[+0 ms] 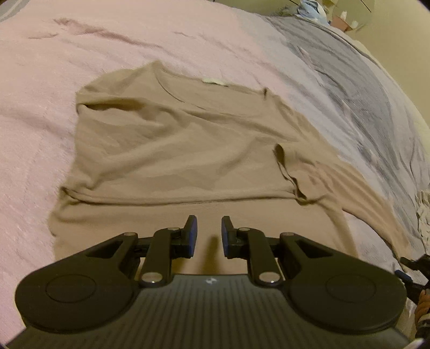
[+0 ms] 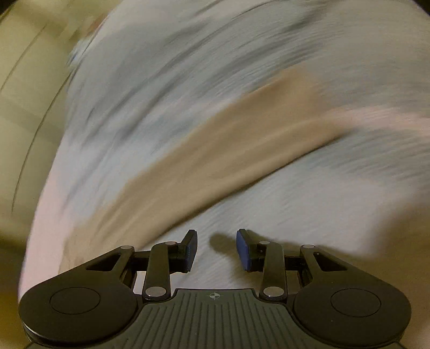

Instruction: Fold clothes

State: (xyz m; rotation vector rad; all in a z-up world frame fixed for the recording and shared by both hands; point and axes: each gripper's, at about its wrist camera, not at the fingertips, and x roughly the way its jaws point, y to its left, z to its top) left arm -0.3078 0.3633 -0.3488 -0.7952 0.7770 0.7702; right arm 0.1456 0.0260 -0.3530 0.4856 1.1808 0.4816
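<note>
Left tongs (image 1: 209, 236): nearest item in the left wrist view, jaws a narrow gap apart with nothing between them, hovering over the near hem band of the shirt. Tan shirt (image 1: 172, 150): the task's thing, spread on the bed (image 1: 40, 112), partly folded; one layer already lies doubled over the body, its hem running across just beyond the left tongs; collar and pale label (image 1: 215, 80) at the shirt's far edge; one long sleeve (image 1: 357, 188) trails off the shirt's right side. Right tongs (image 2: 216, 249): jaws apart and empty; view heavily blurred, sleeve end (image 2: 242, 150) lying ahead of them. Handling note, as judgement: the step in hand appears to be folding that loose sleeve in over the body; best done by pinching near the cuff, lifting only slightly, laying it flat along the shirt's side edge, with the left tongs pinning the hem so the lower layers do not drag. Surroundings: pink cover under the shirt; grey-patterned bedding (image 1: 362, 88) right of the shirt; pale crumpled cloth (image 1: 423, 214) beyond the sleeve, the one thing that could catch; blue-white bundle (image 1: 311, 10) far beyond the collar.
</note>
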